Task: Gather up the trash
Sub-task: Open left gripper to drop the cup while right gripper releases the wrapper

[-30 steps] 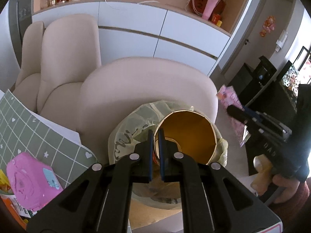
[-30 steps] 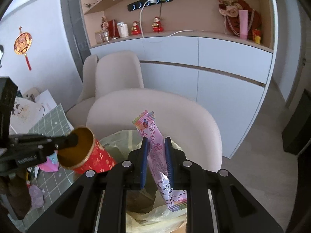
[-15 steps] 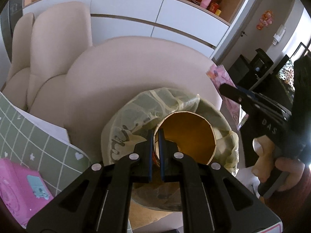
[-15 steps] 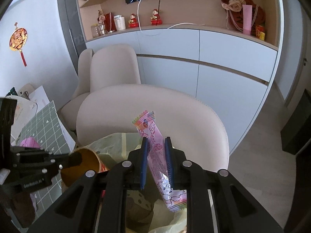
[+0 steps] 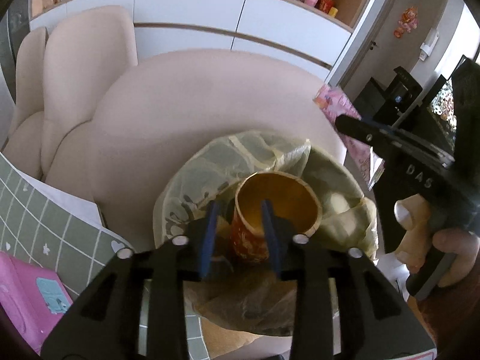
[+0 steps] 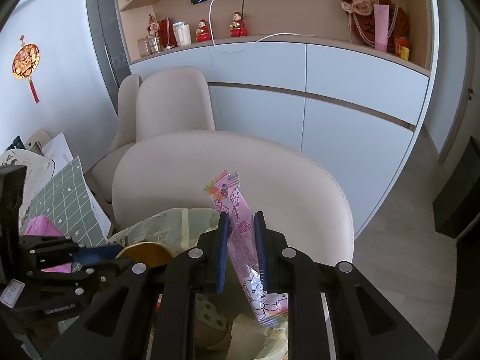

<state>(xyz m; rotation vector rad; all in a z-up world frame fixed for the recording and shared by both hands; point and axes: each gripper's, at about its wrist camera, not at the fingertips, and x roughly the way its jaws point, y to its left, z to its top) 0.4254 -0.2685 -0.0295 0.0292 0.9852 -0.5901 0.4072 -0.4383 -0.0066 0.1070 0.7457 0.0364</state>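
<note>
- Now, in my left wrist view, my left gripper (image 5: pixel 240 225) has spread its fingers; half a second ago they pinched the rim of the red paper cup (image 5: pixel 270 219). The cup sits loose between them, over the mouth of the yellow trash bag (image 5: pixel 216 165), so I judge it released into the bag.
- In my right wrist view, my right gripper (image 6: pixel 241 252) keeps pinching the pink snack wrapper (image 6: pixel 240 234), upright above the bag, near the beige chair (image 6: pixel 186 174). It likely drops next.
</note>
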